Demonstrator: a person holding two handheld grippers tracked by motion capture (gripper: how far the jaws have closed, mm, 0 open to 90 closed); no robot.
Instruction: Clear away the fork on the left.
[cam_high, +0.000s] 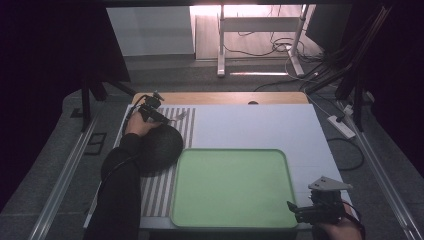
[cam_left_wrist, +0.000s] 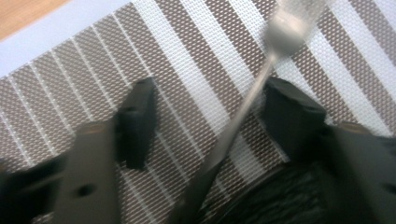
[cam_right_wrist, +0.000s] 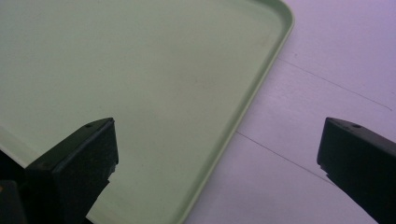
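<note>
Because the fork (cam_left_wrist: 243, 116) lies flat on the striped placemat (cam_left_wrist: 196, 60), just beyond the black bowl (cam_high: 159, 145), the left gripper (cam_high: 162, 116) is lowered over its handle with jaws wide, one on either side and neither yet touching, a stance judged suited to closing across the thin shaft. Right of the bowl sits the green tray (cam_high: 230, 187), bare; at its near right corner the right gripper (cam_high: 295, 210) hovers, jaws wide and holding nothing.
</note>
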